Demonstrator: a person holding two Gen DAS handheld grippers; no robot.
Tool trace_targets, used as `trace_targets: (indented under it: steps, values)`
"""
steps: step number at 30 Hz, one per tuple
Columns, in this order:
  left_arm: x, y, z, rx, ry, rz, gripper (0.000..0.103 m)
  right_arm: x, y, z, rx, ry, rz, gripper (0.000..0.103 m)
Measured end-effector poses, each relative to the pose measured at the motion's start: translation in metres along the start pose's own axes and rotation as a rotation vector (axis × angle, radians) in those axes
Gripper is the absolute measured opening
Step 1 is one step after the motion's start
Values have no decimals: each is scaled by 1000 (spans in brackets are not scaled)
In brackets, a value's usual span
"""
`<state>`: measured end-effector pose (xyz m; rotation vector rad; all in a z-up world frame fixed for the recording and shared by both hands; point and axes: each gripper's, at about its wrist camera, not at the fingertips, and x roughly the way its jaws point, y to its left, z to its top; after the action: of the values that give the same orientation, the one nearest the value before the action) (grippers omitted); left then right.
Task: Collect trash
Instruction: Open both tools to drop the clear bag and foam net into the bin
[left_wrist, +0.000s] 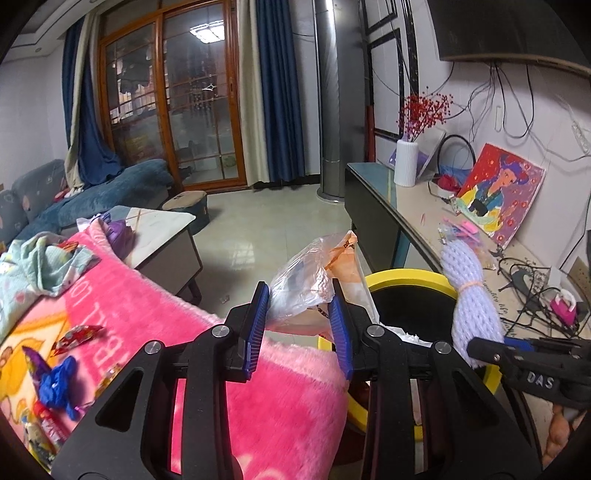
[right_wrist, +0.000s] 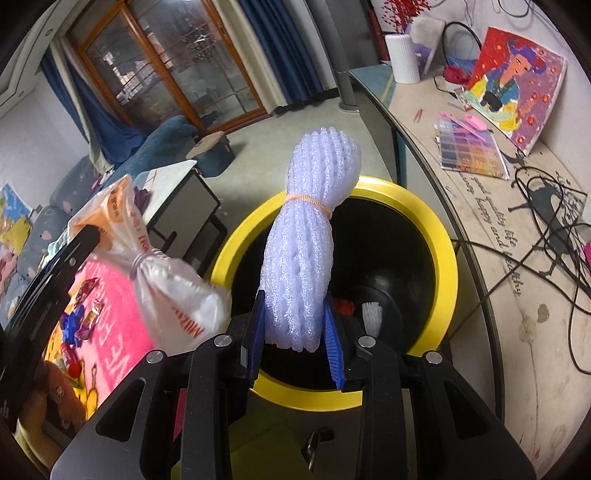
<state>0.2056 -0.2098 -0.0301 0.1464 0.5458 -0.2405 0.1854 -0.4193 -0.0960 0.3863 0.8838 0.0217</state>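
Observation:
My left gripper (left_wrist: 300, 325) is shut on a crumpled clear and orange plastic bag (left_wrist: 314, 277), held just left of the yellow-rimmed black trash bin (left_wrist: 406, 275). The same plastic bag (right_wrist: 166, 280) shows at the left of the right wrist view, tied at its neck. My right gripper (right_wrist: 295, 332) is shut on a pale lilac foam-net bundle (right_wrist: 310, 229) bound with an orange rubber band, which hangs over the mouth of the trash bin (right_wrist: 439, 236). That foam bundle (left_wrist: 467, 288) and the right gripper (left_wrist: 491, 354) appear at the right of the left wrist view.
A pink plush blanket (left_wrist: 184, 332) with candy wrappers (left_wrist: 74, 336) and a blue scrap (left_wrist: 57, 380) lies at the left. A long counter (right_wrist: 480, 206) at the right carries cables, a painting (left_wrist: 498, 192) and a white vase (left_wrist: 405, 162). A low table (left_wrist: 166, 236) stands behind.

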Motion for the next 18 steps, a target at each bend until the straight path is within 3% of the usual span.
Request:
trace_targets:
  steps: [7, 11, 13, 17, 18]
  values:
    - [27, -13, 0, 14, 43, -12, 27, 10, -12, -2, 35, 20, -11, 31]
    - [31, -11, -2, -17, 52, -36, 32, 13, -17, -2, 60, 27, -14, 40]
    - [30, -10, -2, -30, 50, -61, 56, 15, -19, -2, 70, 30, -25, 46]
    - [25, -3, -3, -61, 43, -89, 63, 15, -21, -3, 80, 25, -37, 51]
    - [23, -2, -4, -70, 41, -92, 69, 14, -21, -3, 76, 20, -42, 52]
